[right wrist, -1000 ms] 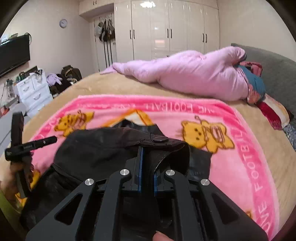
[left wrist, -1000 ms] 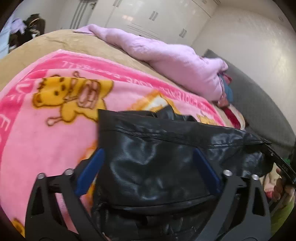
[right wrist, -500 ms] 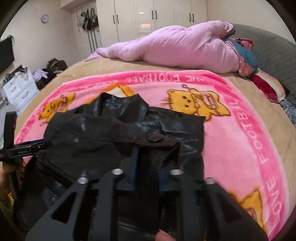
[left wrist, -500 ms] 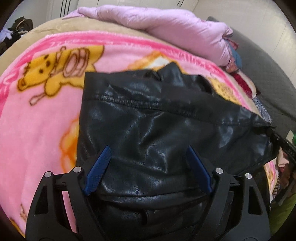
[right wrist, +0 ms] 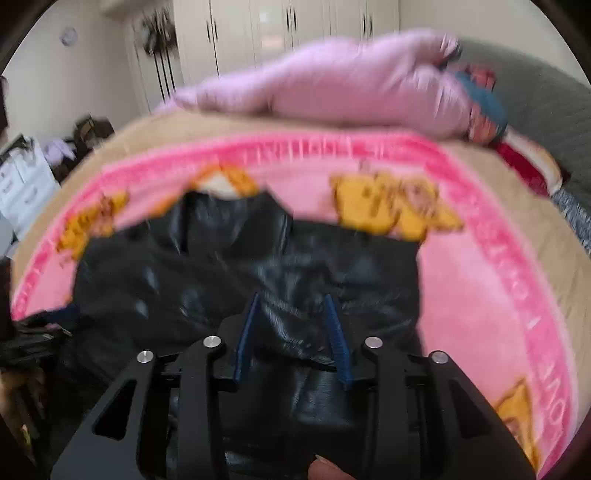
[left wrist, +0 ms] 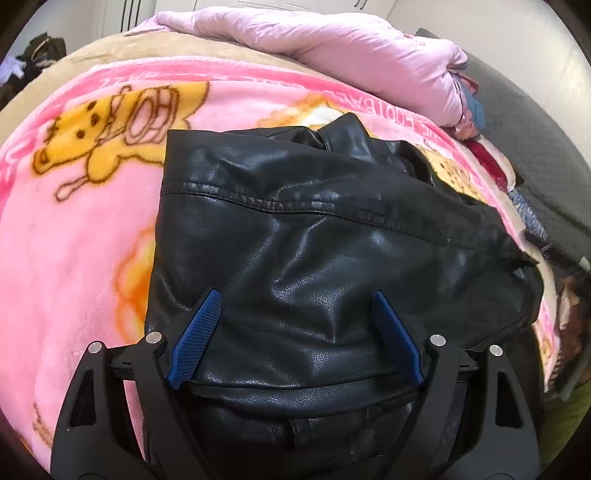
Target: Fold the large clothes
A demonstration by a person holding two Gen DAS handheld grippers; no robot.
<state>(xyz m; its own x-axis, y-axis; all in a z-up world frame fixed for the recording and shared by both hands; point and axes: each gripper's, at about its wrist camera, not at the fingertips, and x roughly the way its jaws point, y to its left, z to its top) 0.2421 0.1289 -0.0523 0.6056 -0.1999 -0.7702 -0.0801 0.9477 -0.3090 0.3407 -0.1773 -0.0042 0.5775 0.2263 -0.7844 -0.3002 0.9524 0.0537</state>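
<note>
Dresser: standing at the left edge of the right wrist view, white, blurred.
Pink blanket: lying spread across the bed, filling the left half of the left wrist view, showing yellow cartoon figures and a darker pink border.
Black leather jacket: lying folded on the pink blanket, filling the centre of the left wrist view; stitched seam running across its upper part; collar poking up at the top centre.
Left gripper: hanging over the jacket at the lower centre of its view, jaws standing wide apart, blue pads flanking the leather and clamping nothing.
Right gripper: sitting at the lower centre of its own blurred view, jaws having just been opening and now standing partly apart; a wrinkle of leather lying between the pads; blue pads not pressing on it.
Jacket in right wrist view: lying centre frame, collar toward the top, pink blanket showing to its left, top and right.
Lilac quilt: lying bunched along the upper centre and upper right, beyond the blanket.
Wardrobe: standing across the top of the right wrist view, white doors with dark handles.
Grey headboard: rising at the right edge.
</note>
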